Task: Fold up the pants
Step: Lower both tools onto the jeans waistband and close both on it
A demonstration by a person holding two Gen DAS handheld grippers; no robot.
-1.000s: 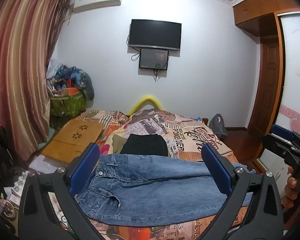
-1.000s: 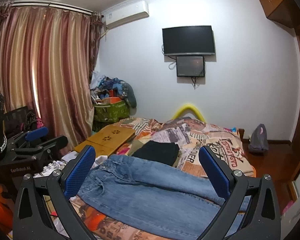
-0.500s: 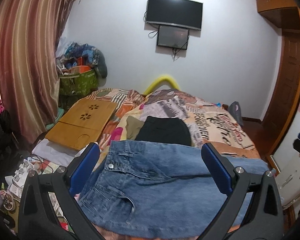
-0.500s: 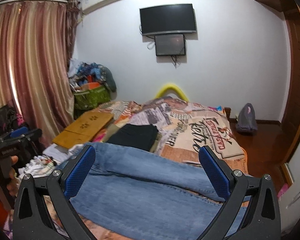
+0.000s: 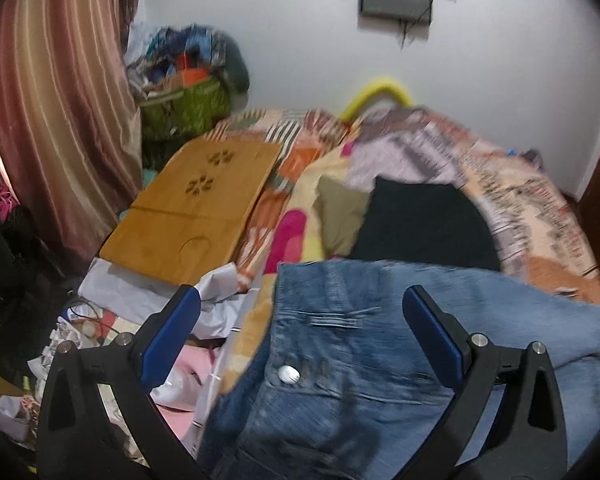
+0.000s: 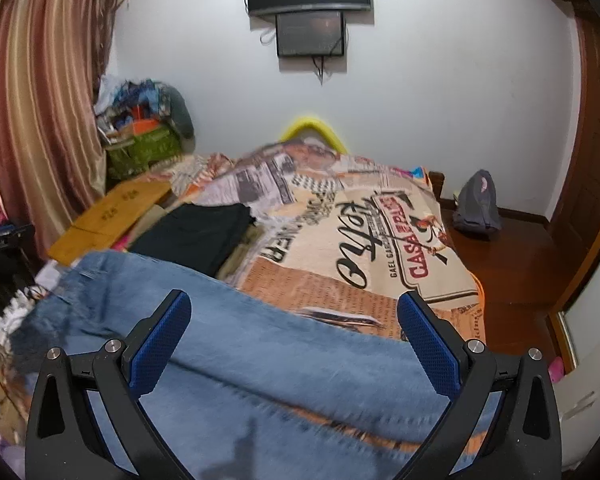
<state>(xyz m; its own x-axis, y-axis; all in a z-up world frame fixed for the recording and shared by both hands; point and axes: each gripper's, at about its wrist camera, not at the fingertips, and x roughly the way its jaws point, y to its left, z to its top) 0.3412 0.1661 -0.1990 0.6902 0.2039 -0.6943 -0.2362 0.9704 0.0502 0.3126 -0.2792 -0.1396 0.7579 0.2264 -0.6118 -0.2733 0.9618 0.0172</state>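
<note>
The blue jeans (image 5: 340, 360) lie flat along the near edge of the bed (image 6: 380, 240), long axis running side to side, waistband toward its left edge. Above them the left gripper (image 5: 300, 336) and right gripper (image 6: 294, 332) hang with fingers spread wide, holding nothing.

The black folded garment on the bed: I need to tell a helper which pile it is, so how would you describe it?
On the bed with the newspaper-print cover, look just beyond the blue jeans. The black folded garment lies there, partly over an olive-green piece; it alone is plain black.
</note>
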